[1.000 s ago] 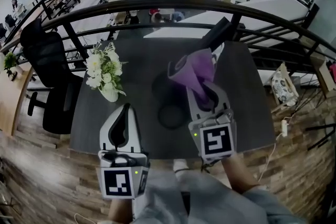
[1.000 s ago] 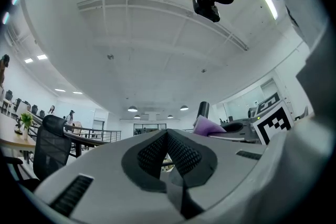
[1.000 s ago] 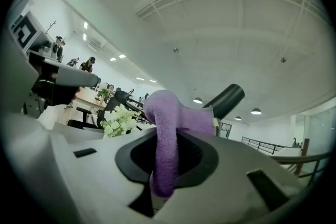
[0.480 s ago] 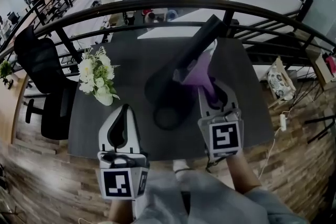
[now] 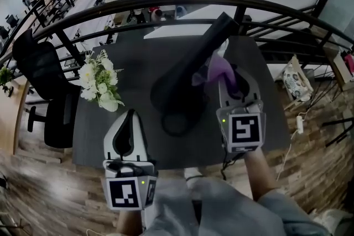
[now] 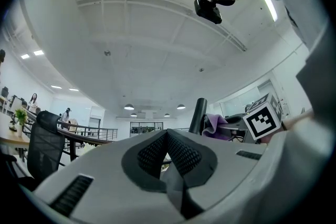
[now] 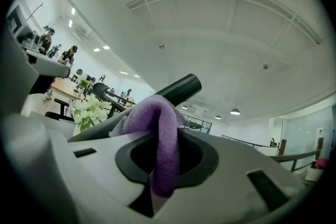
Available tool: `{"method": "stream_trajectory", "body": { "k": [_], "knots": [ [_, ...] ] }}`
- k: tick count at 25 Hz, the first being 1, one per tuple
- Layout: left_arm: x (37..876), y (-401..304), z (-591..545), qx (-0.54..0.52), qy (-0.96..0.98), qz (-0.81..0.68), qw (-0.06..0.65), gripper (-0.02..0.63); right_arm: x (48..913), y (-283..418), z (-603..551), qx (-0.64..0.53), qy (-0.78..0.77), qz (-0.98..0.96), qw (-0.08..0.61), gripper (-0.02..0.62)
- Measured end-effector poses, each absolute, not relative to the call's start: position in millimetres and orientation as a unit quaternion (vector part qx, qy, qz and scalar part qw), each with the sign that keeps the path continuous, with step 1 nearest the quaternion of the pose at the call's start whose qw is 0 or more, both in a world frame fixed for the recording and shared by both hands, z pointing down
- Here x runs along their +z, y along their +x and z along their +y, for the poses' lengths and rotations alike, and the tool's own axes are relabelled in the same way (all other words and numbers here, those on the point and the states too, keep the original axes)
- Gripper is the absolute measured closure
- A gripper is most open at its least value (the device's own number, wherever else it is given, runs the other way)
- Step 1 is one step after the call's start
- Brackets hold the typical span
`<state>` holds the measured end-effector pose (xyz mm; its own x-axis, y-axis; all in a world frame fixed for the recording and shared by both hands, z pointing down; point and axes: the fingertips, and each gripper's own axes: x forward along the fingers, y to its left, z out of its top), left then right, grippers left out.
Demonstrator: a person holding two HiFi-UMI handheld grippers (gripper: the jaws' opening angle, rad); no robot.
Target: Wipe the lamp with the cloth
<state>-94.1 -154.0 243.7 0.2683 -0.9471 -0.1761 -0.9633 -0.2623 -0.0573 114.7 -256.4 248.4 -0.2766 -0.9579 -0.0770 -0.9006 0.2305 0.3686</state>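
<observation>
Open office mezzanine, railing (image 5: 166, 5) behind dark worktop (image 5: 138, 58).

Lamp (image 5: 188, 72) stands mid-worktop, right of flowers (image 5: 102, 80): matte black, slanted body narrowing to tube end near railing, round foot below.

Right tongs (image 5: 229, 77) pinch purple cloth (image 5: 221, 70). Cloth bunches past tips and lies against lamp's upper right side, likely so the cloth, not the plastic, does the rubbing.

Left tongs (image 5: 130, 114) pressed together, empty, held low near body, apart from lamp; probably idle.

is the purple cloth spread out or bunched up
Bunched up: the cloth is doubled over and pinched in the right hand-held gripper.
</observation>
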Motion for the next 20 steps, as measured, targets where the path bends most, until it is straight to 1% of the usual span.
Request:
{"method": "stream_trajectory", "body": {
  "k": [12,20],
  "knots": [
    [259,-95,-165,0.050,-0.792,0.606,0.054,0.601,297,108,-264,-0.144,0.576,-0.797,0.110,0.543],
    [279,-91,-180,0.032,-0.790,0.611,0.032,0.601,340,111,-267,-0.101,0.562,-0.814,0.105,0.543]
  ]
}}
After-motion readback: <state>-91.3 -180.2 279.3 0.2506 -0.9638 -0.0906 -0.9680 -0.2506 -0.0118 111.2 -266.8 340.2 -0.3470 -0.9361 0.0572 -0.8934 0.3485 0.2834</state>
